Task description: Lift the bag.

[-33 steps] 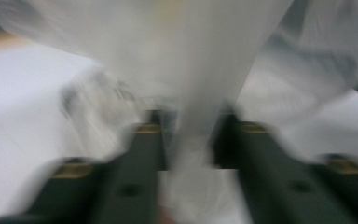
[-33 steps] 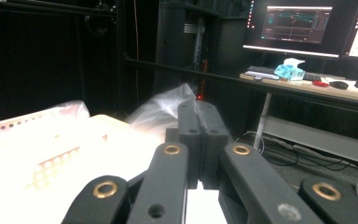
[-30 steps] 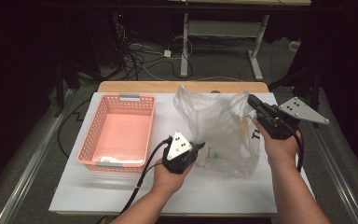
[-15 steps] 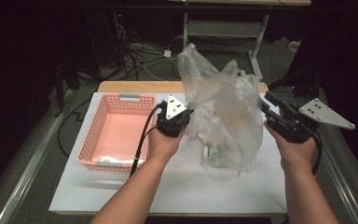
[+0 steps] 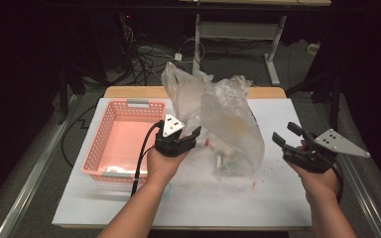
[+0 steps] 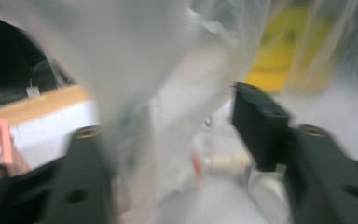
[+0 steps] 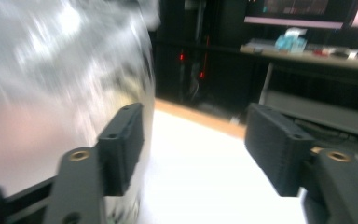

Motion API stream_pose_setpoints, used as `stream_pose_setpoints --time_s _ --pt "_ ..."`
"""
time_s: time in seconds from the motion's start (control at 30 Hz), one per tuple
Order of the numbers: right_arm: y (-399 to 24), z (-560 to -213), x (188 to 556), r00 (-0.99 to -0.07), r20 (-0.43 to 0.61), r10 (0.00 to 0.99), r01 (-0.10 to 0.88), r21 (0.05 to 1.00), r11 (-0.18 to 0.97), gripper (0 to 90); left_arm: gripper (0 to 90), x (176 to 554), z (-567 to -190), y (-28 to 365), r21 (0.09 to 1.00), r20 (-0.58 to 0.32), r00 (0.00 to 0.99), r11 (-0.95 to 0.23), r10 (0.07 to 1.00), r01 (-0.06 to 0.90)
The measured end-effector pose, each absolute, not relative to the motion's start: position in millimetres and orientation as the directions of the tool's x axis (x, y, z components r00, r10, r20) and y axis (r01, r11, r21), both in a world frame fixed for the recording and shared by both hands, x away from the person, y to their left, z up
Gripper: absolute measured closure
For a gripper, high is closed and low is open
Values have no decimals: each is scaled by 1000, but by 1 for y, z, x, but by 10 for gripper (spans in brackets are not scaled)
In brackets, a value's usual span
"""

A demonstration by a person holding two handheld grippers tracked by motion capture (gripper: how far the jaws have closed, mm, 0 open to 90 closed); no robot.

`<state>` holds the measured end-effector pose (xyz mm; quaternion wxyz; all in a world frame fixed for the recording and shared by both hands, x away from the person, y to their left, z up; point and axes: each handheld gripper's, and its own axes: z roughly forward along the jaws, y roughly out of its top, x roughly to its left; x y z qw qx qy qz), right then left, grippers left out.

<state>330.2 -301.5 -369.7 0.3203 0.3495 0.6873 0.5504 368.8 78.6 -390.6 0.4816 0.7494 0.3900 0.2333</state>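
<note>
So there's a big crinkly clear plastic bag [image 5: 218,119] standing up tall in the middle of the white-topped bench [image 5: 278,208], with something yellowish showing through it and a few small bits lying on the bench right under it. The left gripper [image 5: 191,136] is up against the bag's left side. In the left gripper view its jaws are spread apart with a fold of the bag [image 6: 158,93] running up between them, but it's blurry and I honestly can't tell if the plastic is pinched or just hanging there. The right gripper [image 5: 287,135] sits off to the bag's right, near it but not touching as far as the high view goes, jaws wide open with nothing in them. In the right gripper view the bag [image 7: 60,84] is a bright smear just beside the left jaw. A pink plastic basket with slotted walls [image 5: 106,134] sits on the left part of the bench.
</note>
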Motion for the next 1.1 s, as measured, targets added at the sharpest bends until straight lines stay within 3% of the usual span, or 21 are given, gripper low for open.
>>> stream_pose_setpoints --time_s 0.17,0.3,0.43,0.67,1.1 --pt "-298 -395 329 -566 -25 824 180 971 154 203 302 347 -397 92 880 -12 576 -265 817 394" --pt "-296 -409 328 -570 -7 822 205 967 150 124 263 329 -406 100 869 -62 611 -258 789 422" --pt "-293 -420 326 -568 6 823 228 962 150 0 146 315 -415 102 876 -80 623 -244 778 416" --pt "-296 -430 319 -554 5 833 252 954 161 0 9 300 -416 121 895 -83 661 -236 746 378" --pt "-302 -439 314 -538 3 843 268 949 168 0 0 280 -423 151 905 -73 638 -218 766 365"
